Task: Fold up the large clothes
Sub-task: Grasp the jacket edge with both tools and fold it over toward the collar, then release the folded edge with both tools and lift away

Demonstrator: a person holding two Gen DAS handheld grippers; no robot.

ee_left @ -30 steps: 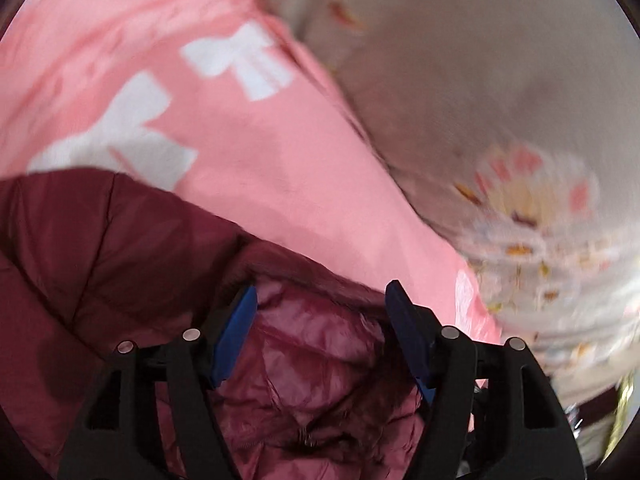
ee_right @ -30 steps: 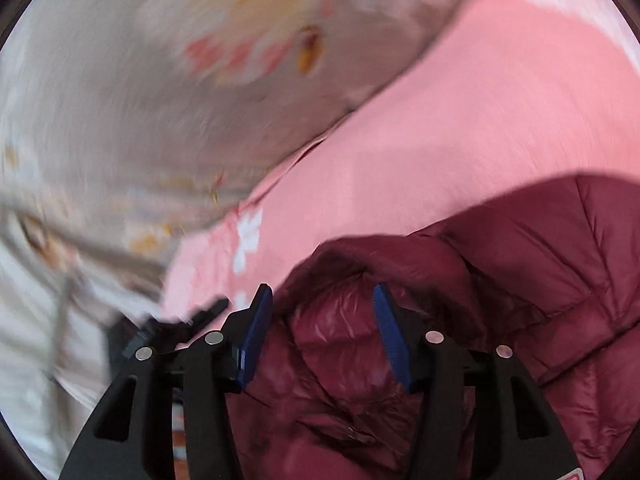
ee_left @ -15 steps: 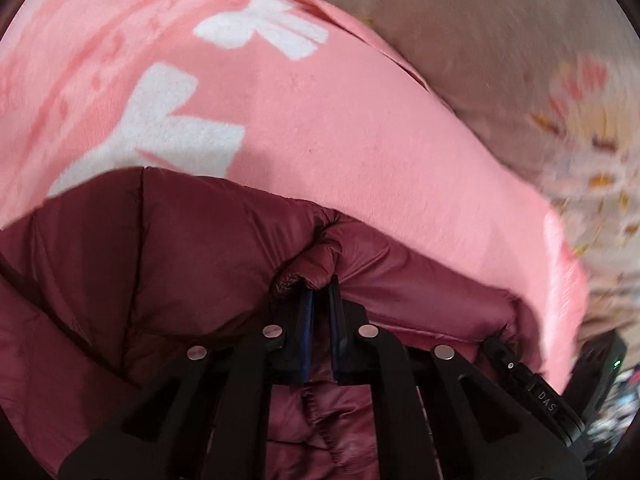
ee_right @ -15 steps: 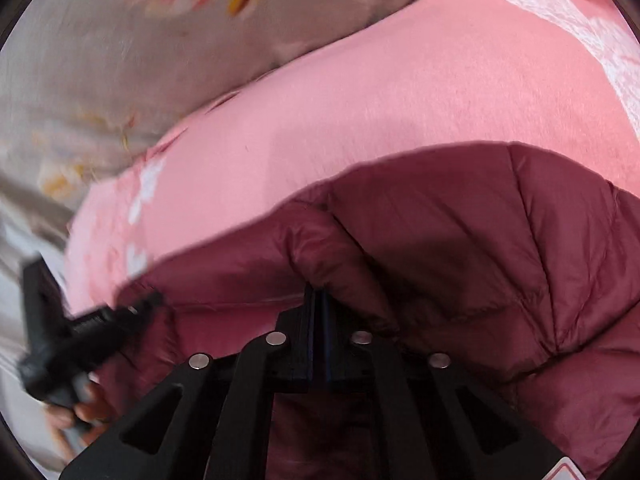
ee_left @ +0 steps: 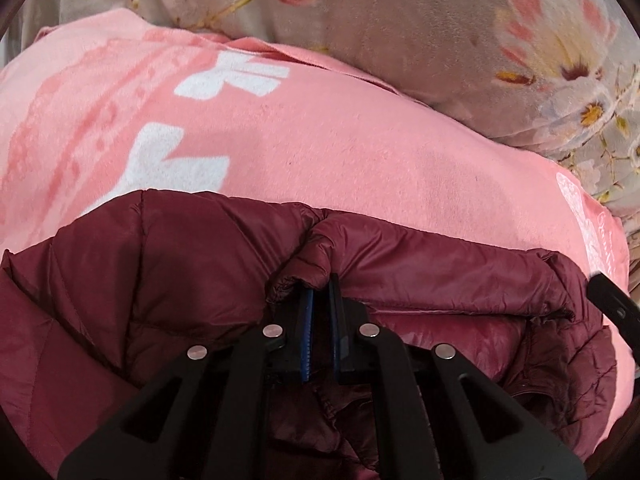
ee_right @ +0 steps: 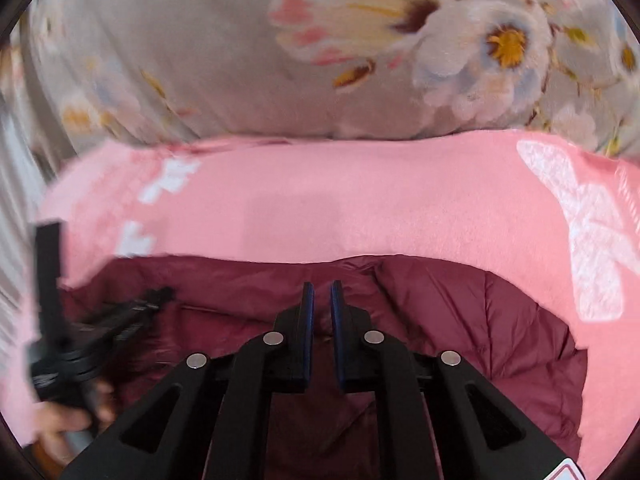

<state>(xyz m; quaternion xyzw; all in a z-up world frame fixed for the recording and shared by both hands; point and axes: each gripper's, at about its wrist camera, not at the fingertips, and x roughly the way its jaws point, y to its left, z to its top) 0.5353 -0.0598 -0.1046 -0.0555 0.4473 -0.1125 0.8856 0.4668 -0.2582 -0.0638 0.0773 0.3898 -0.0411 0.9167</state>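
— Left gripper (ee_left: 320, 296) is closed on what?

— On a small fold of the dark red jacket (ee_left: 160, 280), at its far edge, in the lower middle of the left view. The cloth bunches up just above the tips, so I judge it is a real pinch.

— And the right gripper (ee_right: 322, 292)?

— Its jaws have just been opening a little. A thin gap shows between them with jacket cloth in it. I cannot tell if the pads press on it.

— Where does the jacket lie?

— Across the bottom half of both views, on a pink blanket (ee_left: 360, 140) with white shapes. A flowered cover (ee_left: 440, 20) is behind, at the top.

— Why two holds on the same edge?

— I think each gripper takes one side, so the wide jacket can be carried over flat for a fold.
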